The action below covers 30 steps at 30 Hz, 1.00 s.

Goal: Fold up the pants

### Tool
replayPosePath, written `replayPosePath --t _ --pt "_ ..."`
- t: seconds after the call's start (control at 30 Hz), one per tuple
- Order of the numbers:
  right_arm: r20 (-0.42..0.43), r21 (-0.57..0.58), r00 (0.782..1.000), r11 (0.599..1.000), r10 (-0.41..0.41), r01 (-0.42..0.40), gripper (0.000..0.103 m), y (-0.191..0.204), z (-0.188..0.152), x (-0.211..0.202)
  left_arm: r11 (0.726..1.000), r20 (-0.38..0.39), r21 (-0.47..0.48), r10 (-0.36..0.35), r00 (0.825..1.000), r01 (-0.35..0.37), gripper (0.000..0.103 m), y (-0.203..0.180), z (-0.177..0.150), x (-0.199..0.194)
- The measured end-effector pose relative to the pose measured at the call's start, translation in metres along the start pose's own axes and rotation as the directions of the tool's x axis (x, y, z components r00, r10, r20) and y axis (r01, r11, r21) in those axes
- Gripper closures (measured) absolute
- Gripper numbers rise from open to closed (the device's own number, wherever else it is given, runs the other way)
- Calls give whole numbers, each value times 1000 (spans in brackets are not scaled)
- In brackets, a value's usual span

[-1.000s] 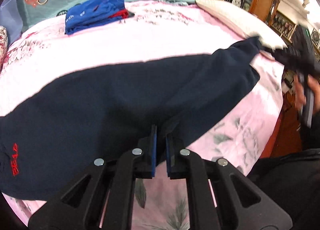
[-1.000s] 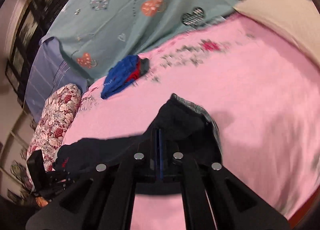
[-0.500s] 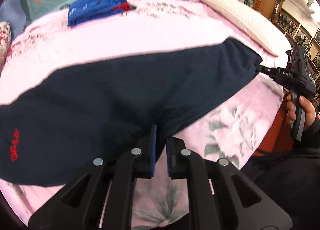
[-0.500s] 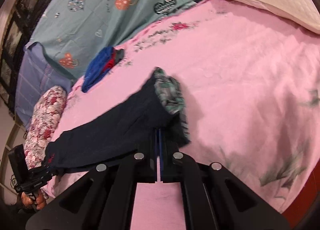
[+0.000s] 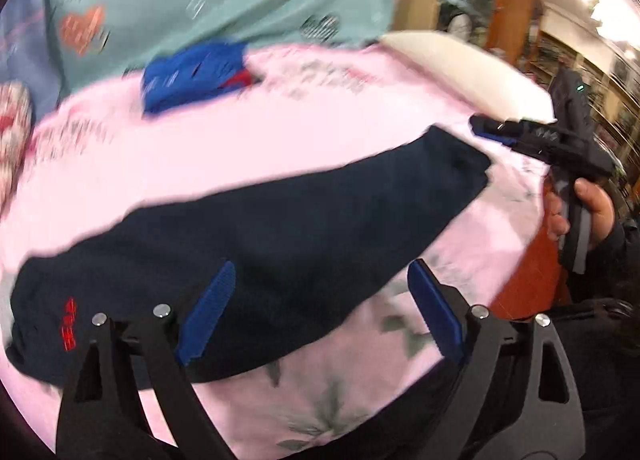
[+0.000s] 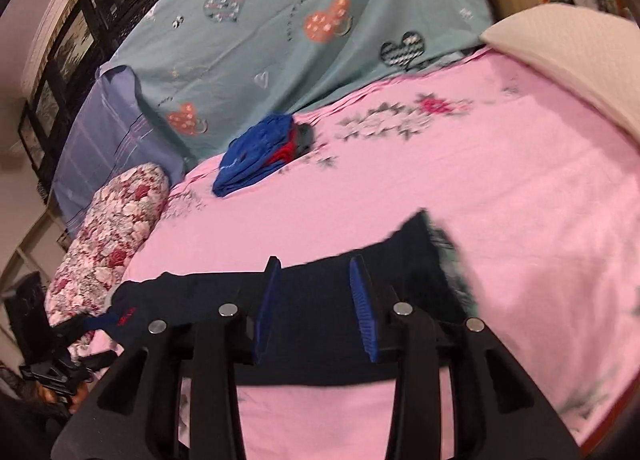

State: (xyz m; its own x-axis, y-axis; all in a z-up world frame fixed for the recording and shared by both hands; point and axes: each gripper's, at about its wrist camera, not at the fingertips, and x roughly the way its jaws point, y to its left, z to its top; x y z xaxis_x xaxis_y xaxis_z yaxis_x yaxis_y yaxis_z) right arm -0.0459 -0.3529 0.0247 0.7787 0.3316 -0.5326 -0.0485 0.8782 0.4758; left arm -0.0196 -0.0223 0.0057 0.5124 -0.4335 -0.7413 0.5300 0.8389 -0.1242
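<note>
Navy pants lie stretched flat across the pink floral bedsheet, running in the left wrist view from about 8 o'clock to 2 o'clock, with red lettering near the 8 o'clock end. The left gripper stands wide, its blue pads spread over the near edge of the pants and holding nothing. In the same view the right gripper sits at 2 o'clock, just off the far end of the fabric, with a hand around its handle. The right wrist view shows that gripper also spread wide over the dark cloth, gripping nothing. Folded blue clothes rest near 11 o'clock, well apart from the pants, beside a teal heart-print blanket. A cream pillow lies at 2 o'clock and a floral cushion at 9 o'clock.
</note>
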Motion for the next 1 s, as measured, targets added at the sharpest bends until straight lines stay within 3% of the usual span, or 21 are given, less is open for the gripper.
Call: replayPosePath --t 0.07,0.13,0.17,0.2,0.27,0.33,0.47,0.53,0.6,0.63,0.7,0.73,0.77,0.8,0.87,0.9,0.97,1.0 --pt "-91 27 996 1000 -13 16 66 -6 4 38 997 -43 -57 51 998 -54 13 19 -5 13" --pt "-170 69 981 992 -94 107 68 -24 1 67 983 -90 -128 124 988 -134 13 49 -13 24" --pt "-206 84 967 982 -150 170 82 -38 -1 78 972 -104 -168 147 984 -163 13 63 -18 25" --pt "-195 81 967 980 -161 179 103 -46 -1 79 960 -115 -206 168 979 -189 13 80 -22 28" --pt "-201 105 962 972 -186 210 103 -62 2 74 919 -113 -295 236 965 -259 14 121 -32 28" --pt "-192 111 955 962 -225 249 103 -75 5 67 897 -111 -318 286 952 -306 14 141 -32 29" --pt "-201 113 941 948 -272 298 103 -84 8 65 877 -141 -350 297 944 -329 15 158 -24 30" --pt "-193 88 935 944 -299 320 103 -76 8 64 872 -152 -372 281 948 -318 23 162 -26 17" --pt "-167 64 948 957 -271 285 86 -56 8 57 877 -98 -379 279 955 -295 22 162 -25 -11" --pt "-155 49 960 968 -235 245 74 -44 11 57 880 -63 -364 304 951 -305 17 162 -27 -25" --pt "-161 -6 979 992 -122 123 72 -9 14 62 853 -28 -343 409 912 -393 9 170 -29 -47" --pt "-179 -36 981 997 -71 65 71 11 15 69 827 -46 -350 454 890 -440 8 180 -34 -53" --pt "-201 -67 979 998 -21 7 71 31 14 77 800 -92 -378 469 879 -466 8 197 -41 -52" --pt "-238 -103 970 992 50 -76 70 57 11 90 778 -137 -410 463 876 -476 8 213 -49 -49" --pt "-300 -145 945 973 128 -178 69 94 2 111 764 -192 -444 429 883 -468 11 237 -68 -39" --pt "-342 -176 928 961 146 -216 69 114 -7 125 766 -191 -414 455 870 -491 11 235 -73 -36" --pt "-447 -231 891 953 75 -196 69 137 -30 157 763 -189 -374 494 849 -528 11 226 -76 -37" --pt "-498 -227 866 957 44 -179 69 138 -38 172 762 -183 -391 486 855 -516 11 227 -79 -41"
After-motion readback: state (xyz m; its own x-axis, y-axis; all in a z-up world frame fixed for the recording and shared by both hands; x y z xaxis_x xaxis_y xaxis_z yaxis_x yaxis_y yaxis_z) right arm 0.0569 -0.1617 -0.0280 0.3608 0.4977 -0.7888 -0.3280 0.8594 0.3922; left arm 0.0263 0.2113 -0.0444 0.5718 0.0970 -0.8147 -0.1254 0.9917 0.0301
